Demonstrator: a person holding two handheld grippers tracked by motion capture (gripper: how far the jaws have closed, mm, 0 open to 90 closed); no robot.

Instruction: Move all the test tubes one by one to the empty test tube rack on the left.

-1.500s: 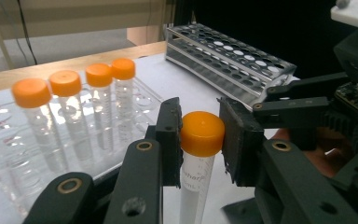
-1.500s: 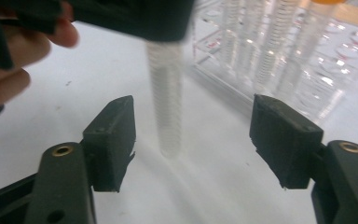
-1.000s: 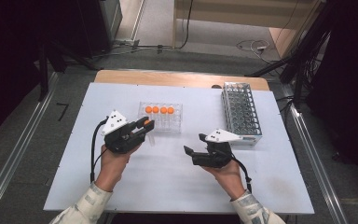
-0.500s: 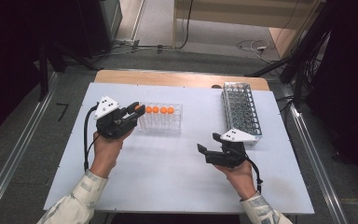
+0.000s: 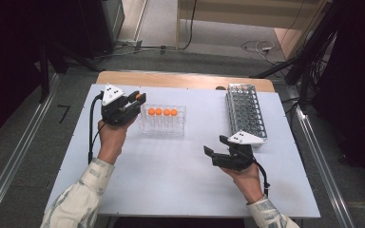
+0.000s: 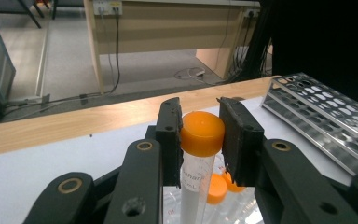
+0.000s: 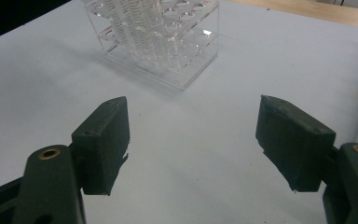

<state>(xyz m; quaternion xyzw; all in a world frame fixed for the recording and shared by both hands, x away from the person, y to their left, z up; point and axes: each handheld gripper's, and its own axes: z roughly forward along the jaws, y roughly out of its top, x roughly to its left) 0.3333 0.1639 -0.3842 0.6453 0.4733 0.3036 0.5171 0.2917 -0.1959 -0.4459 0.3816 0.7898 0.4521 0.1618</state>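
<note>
Left gripper (image 5: 139, 98) raised at the far left of the white bench (image 5: 171, 180), clamped on an orange-capped clear tube (image 5: 138, 96), just left of the clear plastic rack (image 5: 164, 119) carrying four orange-capped tubes (image 5: 162, 112). Right gripper (image 5: 215, 148) low at mid-right, gaping and empty, near the long grey perforated metal rack (image 5: 245, 112).

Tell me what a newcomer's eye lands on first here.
The orange-capped tube clamped upright in the left gripper, beside the clear rack with four orange caps. Next, the right gripper with jaws wide apart over bare table, near the metal rack at the right edge.
</note>
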